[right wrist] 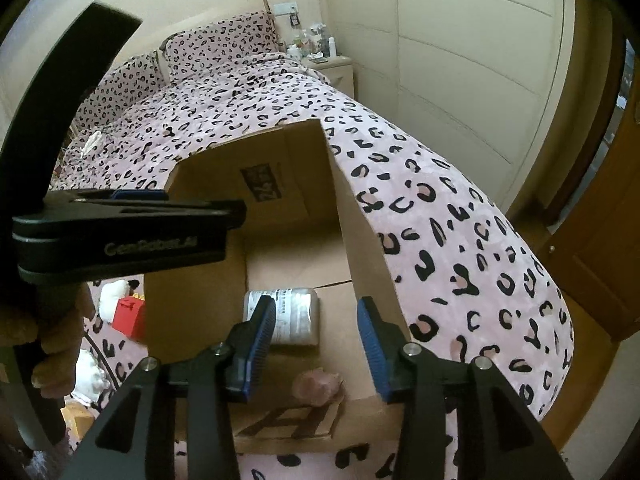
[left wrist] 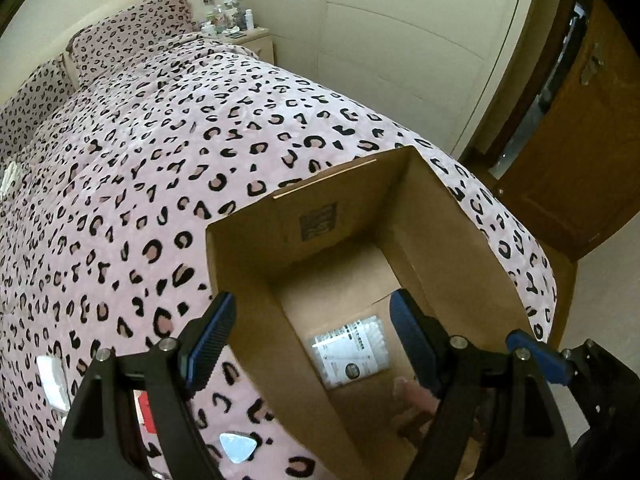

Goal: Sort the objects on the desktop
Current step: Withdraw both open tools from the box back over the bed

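Left gripper (left wrist: 312, 340): I see it wide apart, empty.
Right gripper (right wrist: 316, 344): spread, empty.
Cardboard box (right wrist: 368, 264): holds clear packet (right wrist: 298, 312), pink item (right wrist: 318, 386).

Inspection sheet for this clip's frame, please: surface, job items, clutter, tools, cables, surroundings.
Surface: bed with pink leopard-print cover.
Job's things: open box on the bed; inside, a labelled packet and a small pink item.
Clutter: red box, white items beside the box.
Grippers: left tool open, empty, over the box's left wall; right tool open, empty, over the box.
Cables: nothing seen.
Surroundings: nightstand with bottles, wardrobe, wooden door.
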{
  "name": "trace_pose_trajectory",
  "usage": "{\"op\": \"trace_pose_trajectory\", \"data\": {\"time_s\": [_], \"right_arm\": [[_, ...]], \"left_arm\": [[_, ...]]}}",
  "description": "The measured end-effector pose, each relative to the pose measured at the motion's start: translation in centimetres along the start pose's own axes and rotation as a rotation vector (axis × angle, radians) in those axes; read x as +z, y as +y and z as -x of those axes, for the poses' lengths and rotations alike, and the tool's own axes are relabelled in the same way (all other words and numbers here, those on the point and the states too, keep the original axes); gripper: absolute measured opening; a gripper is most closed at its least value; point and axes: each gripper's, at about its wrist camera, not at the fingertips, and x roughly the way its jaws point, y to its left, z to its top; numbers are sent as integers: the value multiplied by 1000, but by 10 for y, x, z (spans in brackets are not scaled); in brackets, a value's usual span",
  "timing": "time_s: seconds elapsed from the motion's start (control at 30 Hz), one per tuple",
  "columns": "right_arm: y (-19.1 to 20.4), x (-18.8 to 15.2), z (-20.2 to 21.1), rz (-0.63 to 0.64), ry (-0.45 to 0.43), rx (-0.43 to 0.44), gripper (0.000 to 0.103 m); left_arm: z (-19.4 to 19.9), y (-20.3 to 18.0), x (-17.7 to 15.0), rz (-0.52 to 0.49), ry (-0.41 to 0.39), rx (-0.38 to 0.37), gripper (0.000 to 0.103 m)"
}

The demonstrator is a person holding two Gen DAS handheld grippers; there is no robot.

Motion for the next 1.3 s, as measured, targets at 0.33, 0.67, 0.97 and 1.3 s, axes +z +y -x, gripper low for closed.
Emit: {"op": "trace_pose_trajectory", "data": {"time_s": [0.33,0.67,0.97,1.3], "right_arm": [[19,-3,37,44,-45,23,43],[63,-12,75,108,-79,82,43],[127,-40,87,207,-60,148,43],[193,-77,85,309,-13,219,43]], "left_arm": [[54,38,-40,101,-57,70,81],[110,84,-116,218,-83,147,81],[143,137,-202,368,-63,253,81],[173,176,-274,485,-51,312,81]]}}
